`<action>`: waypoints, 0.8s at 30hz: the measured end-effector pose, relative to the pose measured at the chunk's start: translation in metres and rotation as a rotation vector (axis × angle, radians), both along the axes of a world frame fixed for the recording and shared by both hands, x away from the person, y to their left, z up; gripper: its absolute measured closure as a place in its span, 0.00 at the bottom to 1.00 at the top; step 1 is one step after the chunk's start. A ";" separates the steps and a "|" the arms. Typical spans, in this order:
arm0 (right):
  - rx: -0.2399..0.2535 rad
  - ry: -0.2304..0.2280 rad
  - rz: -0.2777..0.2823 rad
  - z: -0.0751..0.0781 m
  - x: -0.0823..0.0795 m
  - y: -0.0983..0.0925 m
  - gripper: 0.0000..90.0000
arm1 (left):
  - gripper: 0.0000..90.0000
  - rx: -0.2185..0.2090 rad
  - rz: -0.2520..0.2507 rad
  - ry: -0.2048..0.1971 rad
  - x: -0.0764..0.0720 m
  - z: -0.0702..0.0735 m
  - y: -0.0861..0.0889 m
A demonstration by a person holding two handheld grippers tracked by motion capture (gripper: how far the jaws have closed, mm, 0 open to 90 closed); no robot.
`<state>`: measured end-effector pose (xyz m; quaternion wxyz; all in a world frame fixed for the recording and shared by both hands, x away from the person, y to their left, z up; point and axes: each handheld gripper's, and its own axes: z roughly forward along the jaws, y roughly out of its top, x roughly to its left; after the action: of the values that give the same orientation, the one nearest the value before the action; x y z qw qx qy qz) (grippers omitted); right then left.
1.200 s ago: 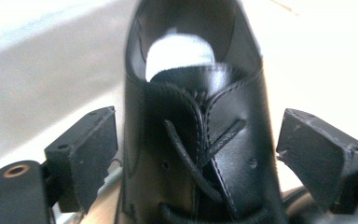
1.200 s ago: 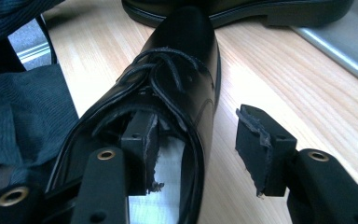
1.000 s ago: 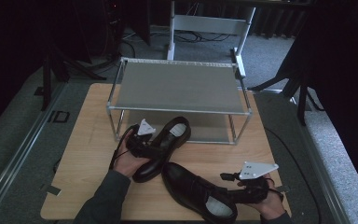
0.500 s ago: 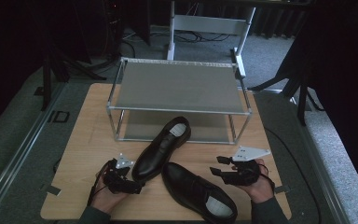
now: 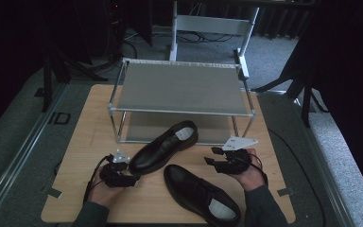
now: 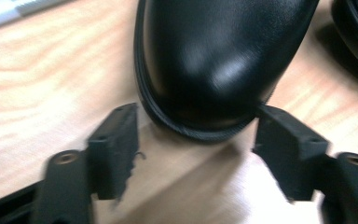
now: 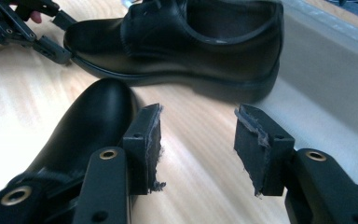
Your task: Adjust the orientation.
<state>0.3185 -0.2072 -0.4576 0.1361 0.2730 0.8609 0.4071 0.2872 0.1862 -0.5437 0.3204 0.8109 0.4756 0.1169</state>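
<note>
Tabletop (image 5: 85,142) of pale wood, set on grey floor; a person's forearms enter from the near edge

Shoe rack (image 5: 179,90), two-tier, metal frame with grey shelves, stands at the far half of the tabletop; both shelves bare

Two black leather shoes on the tabletop in front of the rack. Far shoe (image 5: 163,147) lies on a diagonal, heel toward the lower shelf, toe pointing to the near left. Near shoe (image 5: 201,194) lies just beside it, toe toward the middle of the tabletop, heel at the near edge; the two shoes are close but apart

Left tongs (image 5: 128,176) low on the tabletop at the far shoe's toe. In the left gripper view the rounded toe cap (image 6: 214,70) sits just ahead of and between the two black jaws; the jaws have just been closing in, yet a gap shows on the left side and the right pad stands at the sole's edge; no firm clamp visible, jaws apart. The right gripper view shows those same tongs (image 7: 58,37) at the toe tip

Right tongs (image 5: 211,156) held to the right of the shoes, near the rack's right front leg, pointing left. Jaws have just eased slightly inward; they stand apart with bare wood between them (image 7: 198,149), the near shoe's toe (image 7: 98,112) just outside the left jaw, the far shoe (image 7: 177,42) lying across beyond
</note>
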 end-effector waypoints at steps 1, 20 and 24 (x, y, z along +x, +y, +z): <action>-0.006 -0.005 -0.004 0.000 0.003 0.001 0.56 | 0.43 -0.007 0.010 0.003 0.004 0.001 0.002; -0.098 0.012 -0.108 -0.018 0.053 0.030 0.58 | 0.53 -0.074 -0.005 0.023 0.050 -0.001 -0.004; -0.148 0.054 -0.121 -0.027 0.063 0.035 0.75 | 0.54 -0.114 -0.018 0.026 0.055 -0.001 -0.008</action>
<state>0.3811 -0.1725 -0.4846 0.1569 0.3247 0.8739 0.3260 0.3425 0.1786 -0.5451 0.3608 0.7972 0.4780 0.0763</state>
